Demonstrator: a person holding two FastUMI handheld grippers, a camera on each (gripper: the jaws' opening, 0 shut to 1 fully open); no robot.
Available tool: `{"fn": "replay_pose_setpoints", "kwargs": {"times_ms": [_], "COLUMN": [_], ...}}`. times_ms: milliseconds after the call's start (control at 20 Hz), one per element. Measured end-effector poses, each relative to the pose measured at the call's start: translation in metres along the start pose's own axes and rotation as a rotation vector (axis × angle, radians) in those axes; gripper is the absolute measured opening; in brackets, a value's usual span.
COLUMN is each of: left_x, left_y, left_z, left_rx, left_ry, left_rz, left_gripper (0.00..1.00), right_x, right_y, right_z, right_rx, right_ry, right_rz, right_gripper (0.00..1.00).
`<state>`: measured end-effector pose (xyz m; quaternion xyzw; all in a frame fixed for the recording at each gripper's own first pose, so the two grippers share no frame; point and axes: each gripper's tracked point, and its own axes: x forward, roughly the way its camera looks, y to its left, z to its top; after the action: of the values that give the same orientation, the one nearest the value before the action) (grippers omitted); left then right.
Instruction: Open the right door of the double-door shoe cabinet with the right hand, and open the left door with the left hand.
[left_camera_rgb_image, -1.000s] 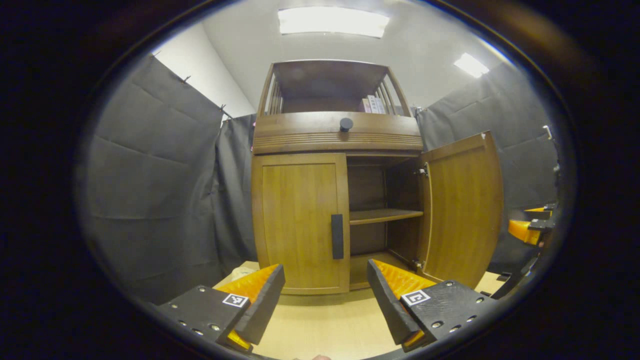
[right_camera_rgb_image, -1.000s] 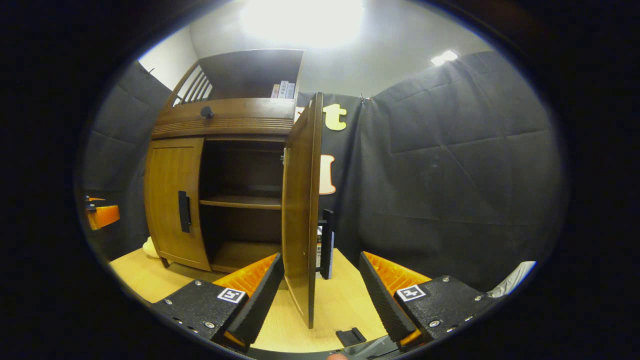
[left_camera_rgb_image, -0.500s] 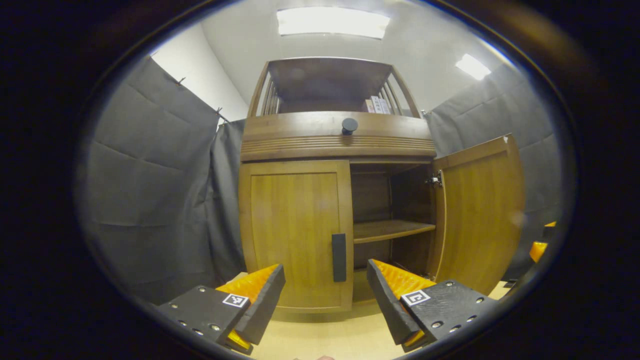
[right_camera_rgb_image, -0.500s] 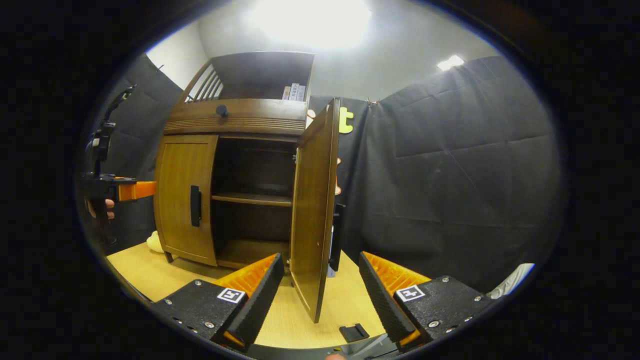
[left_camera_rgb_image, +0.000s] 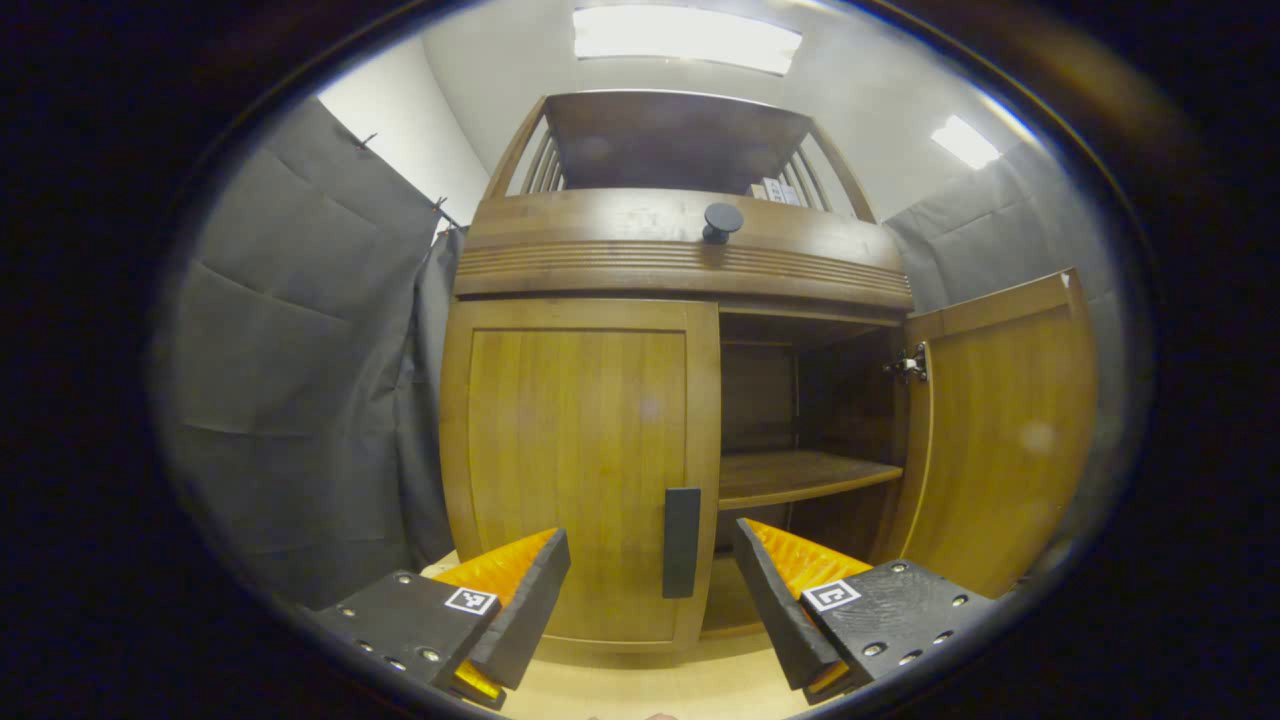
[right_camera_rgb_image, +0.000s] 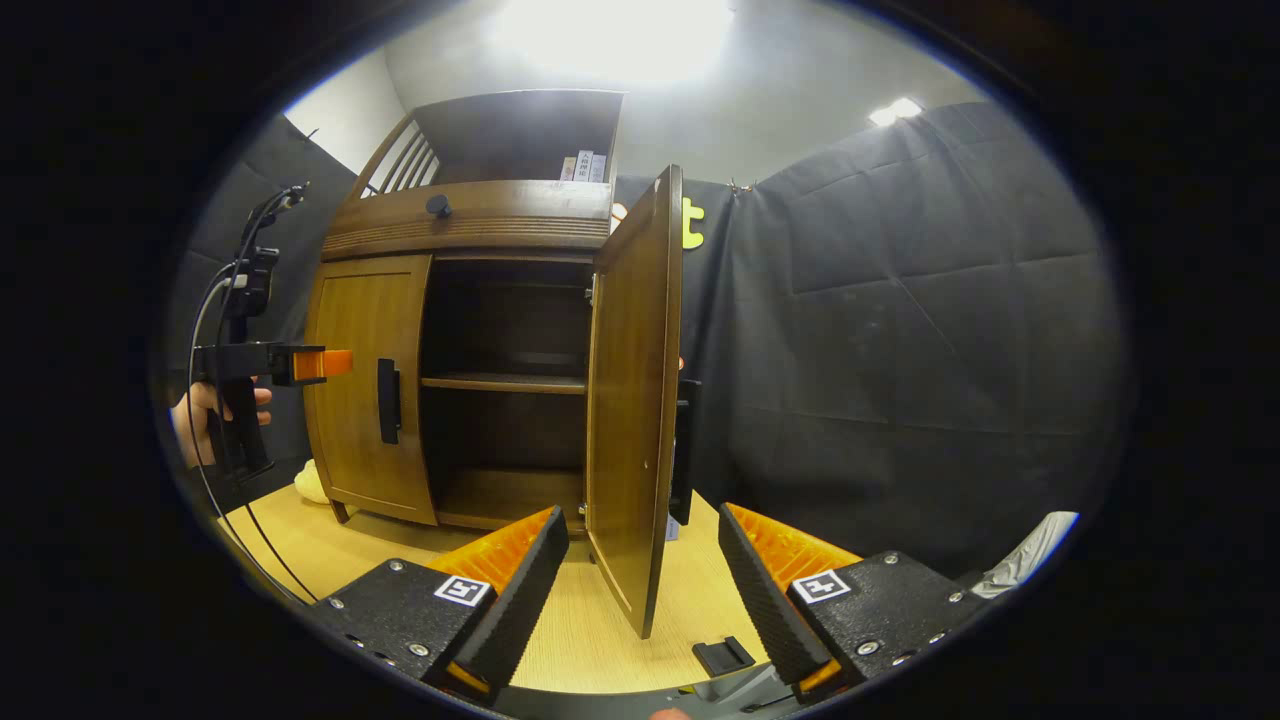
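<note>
Since a second ago my left gripper has come closer to the shoe cabinet, whose left door looms larger and stays closed; its handle sits between my spread fingers, untouched; my right gripper has backed away from the right door, which stands swung wide, its jaws apart and holding nothing; two doors, two handles, one inner shelf, one knob.
</note>
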<state>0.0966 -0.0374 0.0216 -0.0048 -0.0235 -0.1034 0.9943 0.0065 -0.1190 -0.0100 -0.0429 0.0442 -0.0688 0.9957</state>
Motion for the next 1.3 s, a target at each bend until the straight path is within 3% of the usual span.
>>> {"fn": "replay_pose_setpoints", "kwargs": {"times_ms": [600,950,1100,1150,1250,1300], "left_x": [0.025,0.032,0.031,0.034,0.034,0.038], "left_y": [-0.011,-0.012,-0.012,-0.020,-0.030,-0.031], "left_z": [-0.032,-0.046,-0.048,-0.048,-0.049,-0.051], "left_rx": [-0.050,-0.073,-0.075,-0.084,-0.077,-0.044], "left_ry": [0.080,0.143,0.153,0.151,0.148,0.144], "left_rz": [-0.040,-0.009,-0.007,-0.045,-0.054,-0.037], "left_gripper": [1.00,0.75,0.74,0.74,0.50,0.43], "right_x": [0.007,0.014,0.016,0.017,0.016,0.016], "right_y": [-0.003,0.000,0.003,0.004,0.006,0.006], "right_z": [-0.019,-0.026,-0.030,-0.030,-0.031,-0.032], "right_rx": [-0.002,-0.003,-0.011,-0.009,-0.010,-0.008], "right_ry": [0.056,0.073,0.076,0.078,0.079,0.080], "right_rz": [-0.037,-0.027,-0.016,-0.013,-0.014,-0.013], "right_gripper": [0.94,0.94,0.94,0.94,0.94,0.94]}}
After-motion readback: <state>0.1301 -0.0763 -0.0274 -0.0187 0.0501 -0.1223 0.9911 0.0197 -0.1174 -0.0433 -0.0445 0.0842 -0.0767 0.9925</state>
